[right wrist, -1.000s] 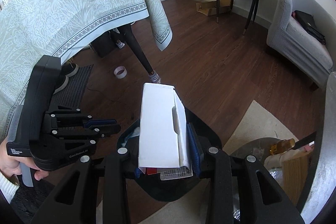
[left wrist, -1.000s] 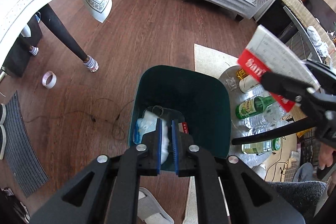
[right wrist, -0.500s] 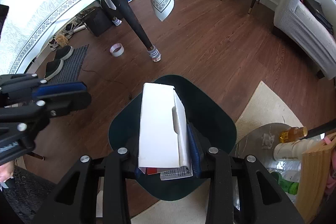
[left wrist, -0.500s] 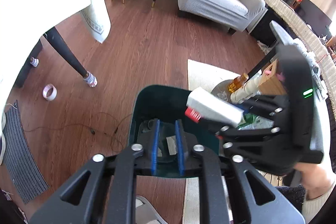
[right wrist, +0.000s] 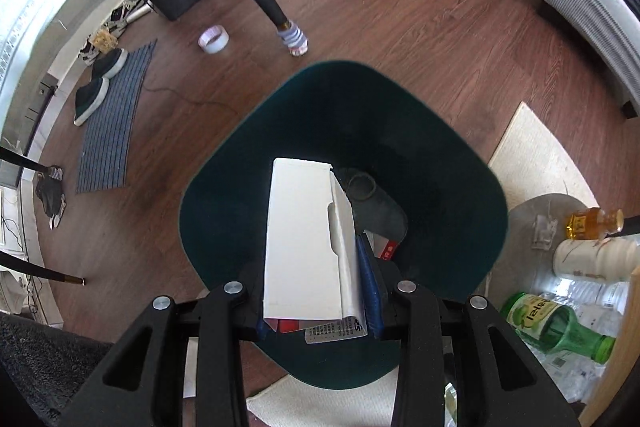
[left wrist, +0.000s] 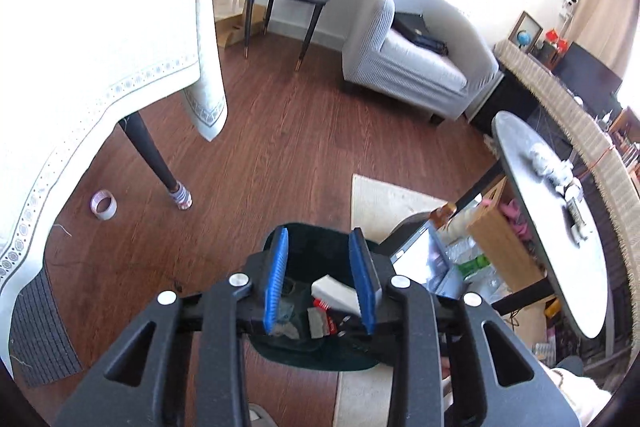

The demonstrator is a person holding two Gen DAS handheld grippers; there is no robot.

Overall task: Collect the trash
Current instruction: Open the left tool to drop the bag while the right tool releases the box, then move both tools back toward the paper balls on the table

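I had lifted the left gripper (left wrist: 322, 275) clear, its jaws opening on nothing, while my right gripper (right wrist: 318, 301), pinching the flat white cardboard box (right wrist: 306, 243), dropped over the dark green plastic bin (right wrist: 448, 163), ready for release.

- Your left gripper (left wrist: 322, 277) has a matte black frame with triangular cut-outs, round silver screws and two ribbed blue pads (left wrist: 276, 281).
- Your right gripper (right wrist: 318, 309) has the same black frame, silver screws and dark blue pads.
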